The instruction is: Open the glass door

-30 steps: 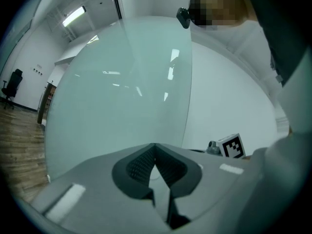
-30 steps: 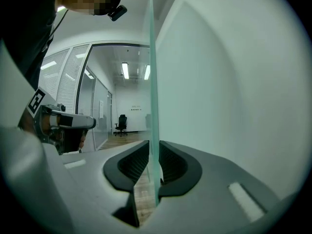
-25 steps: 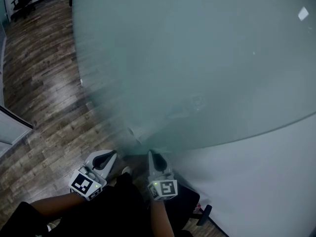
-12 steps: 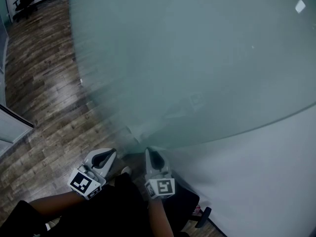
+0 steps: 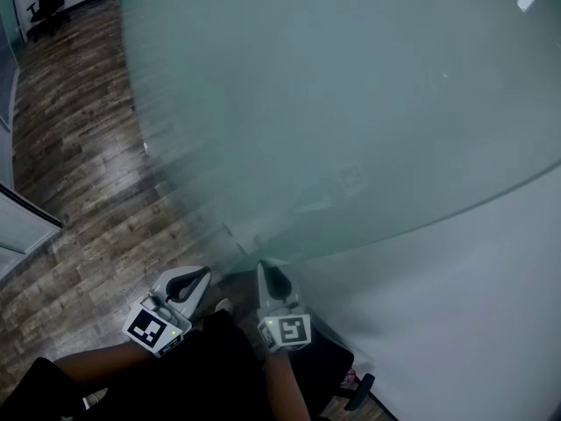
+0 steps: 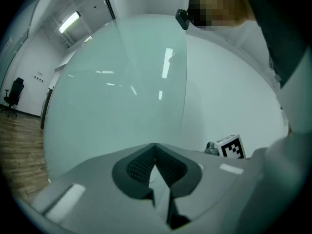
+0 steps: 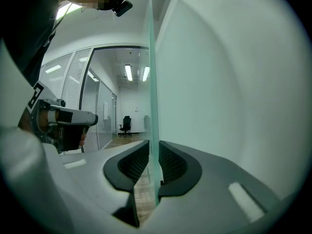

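The frosted glass door fills most of the space ahead, its tall pane standing over the wooden floor on the left, with a plain white wall on the right. The right gripper is clamped on the door's near upright edge. In the right gripper view the thin greenish pane stands straight up between the two dark pads, one on each face, with the jaws partway apart to take its thickness. Just left of it, and apart from it, the left gripper is held level with its jaws pressed together and nothing between them. It points at the broad frosted face of the door, and I cannot tell whether its tips touch the glass. Past the door's edge, far down a lit corridor lined with glass partitions, stands a black office chair. The person's forearms reach in from the near side.
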A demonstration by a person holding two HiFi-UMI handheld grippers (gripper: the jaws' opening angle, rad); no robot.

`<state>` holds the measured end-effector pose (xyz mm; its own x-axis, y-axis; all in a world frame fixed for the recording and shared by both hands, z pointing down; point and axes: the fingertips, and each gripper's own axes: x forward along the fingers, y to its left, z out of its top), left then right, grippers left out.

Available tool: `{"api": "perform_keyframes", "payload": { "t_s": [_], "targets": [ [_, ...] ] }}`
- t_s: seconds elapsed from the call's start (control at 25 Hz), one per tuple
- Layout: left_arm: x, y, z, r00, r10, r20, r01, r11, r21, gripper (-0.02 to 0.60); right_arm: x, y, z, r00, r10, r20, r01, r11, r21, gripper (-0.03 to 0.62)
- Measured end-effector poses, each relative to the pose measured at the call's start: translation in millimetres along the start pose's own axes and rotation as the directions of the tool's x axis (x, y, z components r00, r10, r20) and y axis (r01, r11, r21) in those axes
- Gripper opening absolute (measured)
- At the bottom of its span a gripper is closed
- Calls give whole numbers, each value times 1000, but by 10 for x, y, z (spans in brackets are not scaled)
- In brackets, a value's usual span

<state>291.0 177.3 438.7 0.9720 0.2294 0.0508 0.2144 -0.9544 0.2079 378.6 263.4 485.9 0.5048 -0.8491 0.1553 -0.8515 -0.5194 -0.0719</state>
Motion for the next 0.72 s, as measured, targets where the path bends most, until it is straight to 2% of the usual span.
{"api": "perform_keyframes", "payload": {
  "t_s": [0.72],
  "targets": [
    [12,-61,-111,999,29,31,-28,999,-20,-2,-42,-78,9,999,27,19,-27,999,-28,66]
  ]
}}
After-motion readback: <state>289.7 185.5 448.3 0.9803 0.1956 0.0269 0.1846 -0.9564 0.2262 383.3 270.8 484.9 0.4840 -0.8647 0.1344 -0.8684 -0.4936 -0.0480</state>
